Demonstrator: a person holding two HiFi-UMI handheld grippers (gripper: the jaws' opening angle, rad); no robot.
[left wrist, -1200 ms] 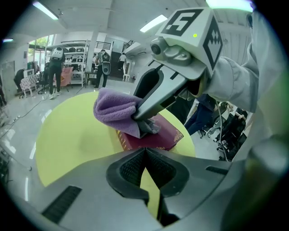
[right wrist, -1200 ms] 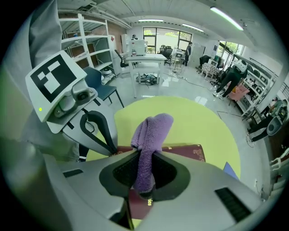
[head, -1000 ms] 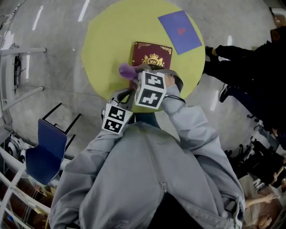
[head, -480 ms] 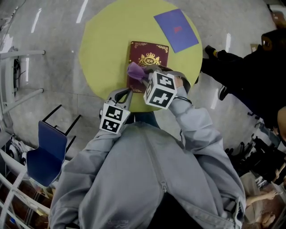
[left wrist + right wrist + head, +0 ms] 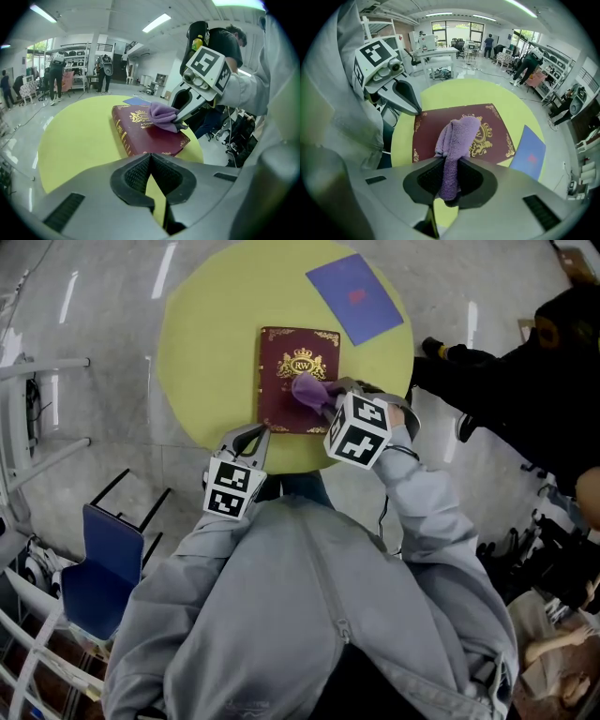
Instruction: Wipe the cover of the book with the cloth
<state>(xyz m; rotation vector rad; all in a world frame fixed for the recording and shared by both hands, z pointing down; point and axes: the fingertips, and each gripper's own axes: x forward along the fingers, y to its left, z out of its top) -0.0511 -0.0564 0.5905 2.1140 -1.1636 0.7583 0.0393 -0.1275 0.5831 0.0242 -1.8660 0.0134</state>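
Book: dark red hardback [image 5: 286,381] with a gold crown crest in the middle of the cover, gold scrollwork at its 4 corners and gold marks along the spine. It lies flat and closed on the round yellow table [image 5: 206,334], straight ahead of the right gripper's fingertips and just beyond the left gripper's.
Cloth: purple and fluffy [image 5: 312,390], bunched into a folded wad. 1 end is pinched between the right fingers. The rest spills out ahead of those fingertips and rests on the cover, overlapping the lower edge of the crest.
Right gripper: its 2 jaws [image 5: 449,180] are clamped on the cloth, kept apart only by the thickness of the fabric. The fingertips sit over the near right part of the cover.
Left gripper: its 2 jaws [image 5: 150,159] are pressed together at the tips with nothing between them. The tips sit over the table's near edge, just beside the book's near left corner. Whether they touch the book cannot be told.
Blue sheet: flat on the table [image 5: 358,285], past the book's far right corner and well ahead of both pairs of fingertips, not touching the book.
Person in black: on the floor [image 5: 525,381] off the right gripper's side of the table.
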